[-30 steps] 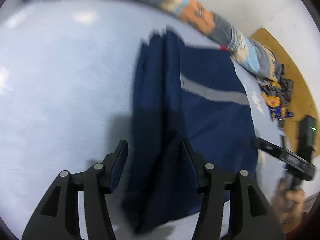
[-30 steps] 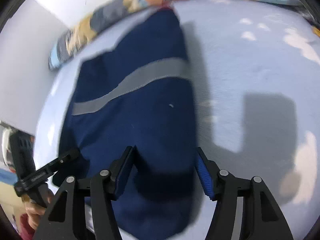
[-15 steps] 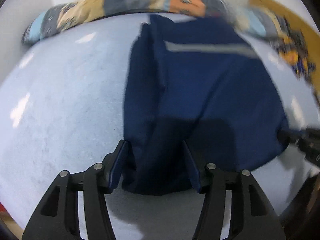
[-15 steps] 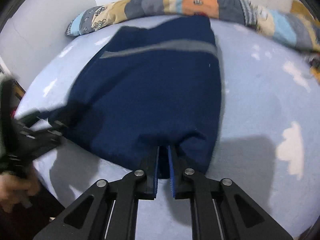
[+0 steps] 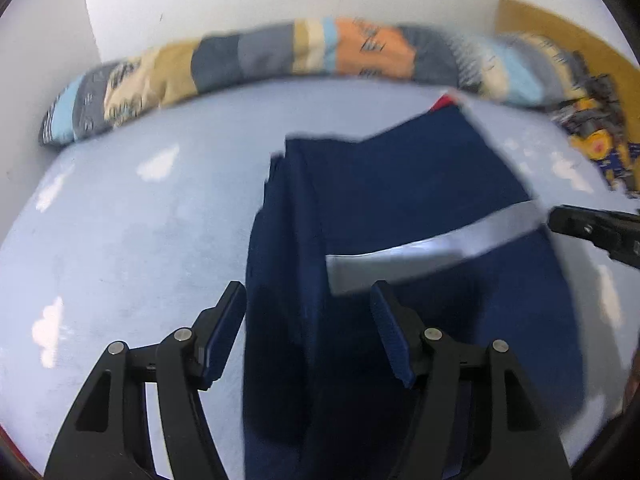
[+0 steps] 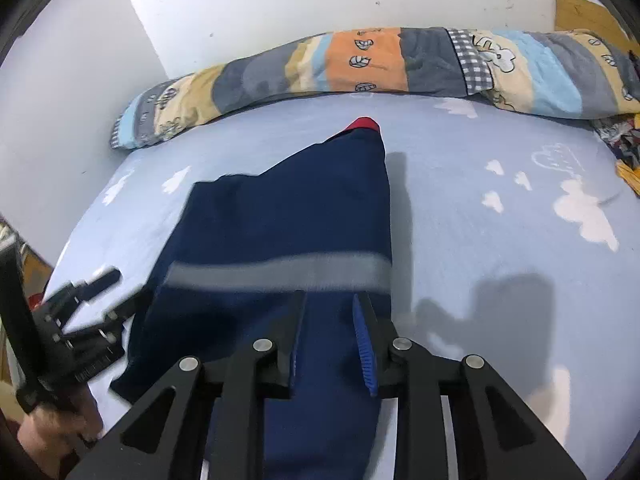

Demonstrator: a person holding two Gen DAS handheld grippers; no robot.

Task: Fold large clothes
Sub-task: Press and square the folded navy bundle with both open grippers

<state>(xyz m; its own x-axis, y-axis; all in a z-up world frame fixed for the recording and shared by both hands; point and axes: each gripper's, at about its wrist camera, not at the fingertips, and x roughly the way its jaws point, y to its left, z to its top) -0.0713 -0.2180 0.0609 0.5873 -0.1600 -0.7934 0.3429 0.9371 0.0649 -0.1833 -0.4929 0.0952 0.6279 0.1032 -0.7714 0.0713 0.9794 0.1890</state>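
A navy garment [image 5: 400, 208] with a grey stripe lies on the light blue bed and also shows in the right wrist view [image 6: 296, 220]. Its near part is folded over toward the far end, with the stripe across the fold. My left gripper [image 5: 308, 328] is open, its fingers either side of the garment's left folded edge. My right gripper [image 6: 328, 332] has its jaws partly apart with navy cloth between them. The left gripper shows at the left of the right wrist view [image 6: 80, 300]; the right gripper's tip [image 5: 592, 228] shows at the right of the left wrist view.
A long patchwork bolster [image 6: 360, 64] lies along the far edge of the bed against the white wall. The bed sheet [image 6: 500, 200] has white cloud prints. A heap of patterned cloth [image 5: 592, 132] and a brown board sit at the far right.
Both grippers have moved forward over the bed, carrying the garment's near end toward the far end. The right jaws, shut half a second ago, now stand partly apart.
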